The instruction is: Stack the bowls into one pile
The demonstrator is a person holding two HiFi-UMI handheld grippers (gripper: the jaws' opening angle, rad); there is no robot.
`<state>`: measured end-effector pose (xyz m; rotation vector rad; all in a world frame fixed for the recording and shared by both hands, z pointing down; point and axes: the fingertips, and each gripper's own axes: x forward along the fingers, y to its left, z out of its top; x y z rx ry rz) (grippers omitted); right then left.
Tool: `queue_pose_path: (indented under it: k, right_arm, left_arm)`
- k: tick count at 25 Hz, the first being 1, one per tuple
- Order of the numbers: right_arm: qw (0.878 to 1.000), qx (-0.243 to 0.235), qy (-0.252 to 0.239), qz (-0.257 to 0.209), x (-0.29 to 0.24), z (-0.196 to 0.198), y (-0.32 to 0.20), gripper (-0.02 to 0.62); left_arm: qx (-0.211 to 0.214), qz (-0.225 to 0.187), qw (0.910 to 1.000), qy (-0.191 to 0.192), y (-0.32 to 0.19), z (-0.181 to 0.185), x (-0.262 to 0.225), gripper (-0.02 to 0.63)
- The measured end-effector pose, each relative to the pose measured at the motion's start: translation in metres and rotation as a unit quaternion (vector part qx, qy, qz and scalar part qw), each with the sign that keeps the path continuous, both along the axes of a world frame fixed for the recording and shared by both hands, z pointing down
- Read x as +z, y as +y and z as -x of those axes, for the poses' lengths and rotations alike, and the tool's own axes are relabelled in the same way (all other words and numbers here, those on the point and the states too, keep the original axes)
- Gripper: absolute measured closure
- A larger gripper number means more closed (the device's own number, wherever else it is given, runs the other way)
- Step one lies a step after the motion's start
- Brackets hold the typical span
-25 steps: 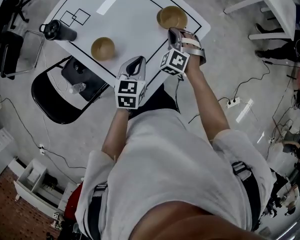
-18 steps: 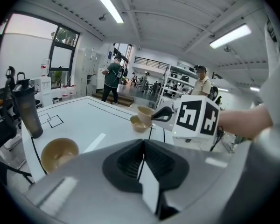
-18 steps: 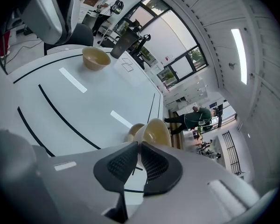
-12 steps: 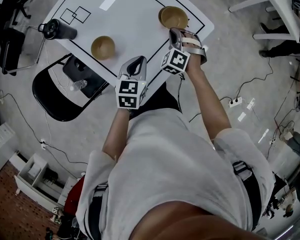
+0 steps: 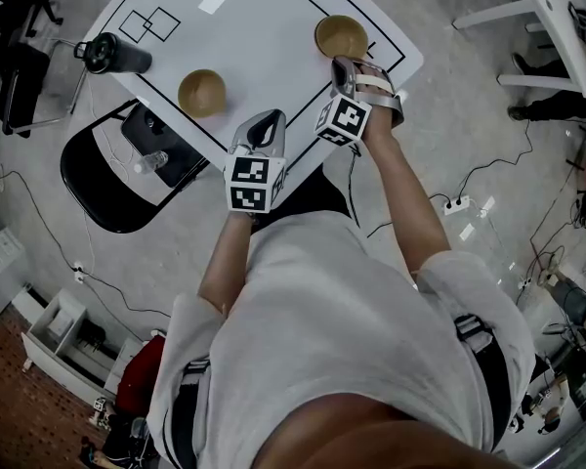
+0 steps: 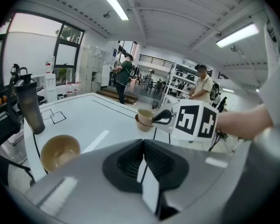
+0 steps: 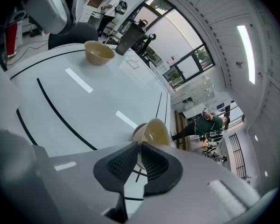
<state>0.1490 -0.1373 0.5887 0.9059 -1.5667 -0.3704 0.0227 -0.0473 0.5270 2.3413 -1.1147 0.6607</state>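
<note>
On the white table (image 5: 264, 27), a tan bowl (image 5: 202, 92) stands alone near the front left edge; the left gripper view also catches this bowl (image 6: 59, 151). My right gripper (image 5: 340, 64) is shut on the rim of a second tan bowl (image 7: 156, 130), tilted over a third bowl (image 7: 138, 133) at the table's right side. From the head view the pair reads as one bowl (image 5: 341, 35). My left gripper (image 5: 266, 120) hovers at the table's front edge, shut and holding nothing, right of the lone bowl.
A black tumbler (image 5: 115, 55) stands at the table's left corner. A black chair (image 5: 107, 179) sits beside the table's left front. Cables and a power strip (image 5: 456, 201) lie on the floor. Several people stand far behind the table.
The bowl in my right gripper has shifted over the lower bowl, so the offset rim seen earlier no longer shows. The left gripper has stayed put.
</note>
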Motion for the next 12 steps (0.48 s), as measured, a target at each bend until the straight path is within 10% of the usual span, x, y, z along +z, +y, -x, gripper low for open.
queue_pose_path:
  k: [12]
  right_arm:
    - [1.0,-0.001,0.002,0.01,0.012,-0.004,-0.006,0.566]
  left_arm:
    - [-0.01,0.006,0.9999,-0.001,-0.001,0.002,0.003,0.603]
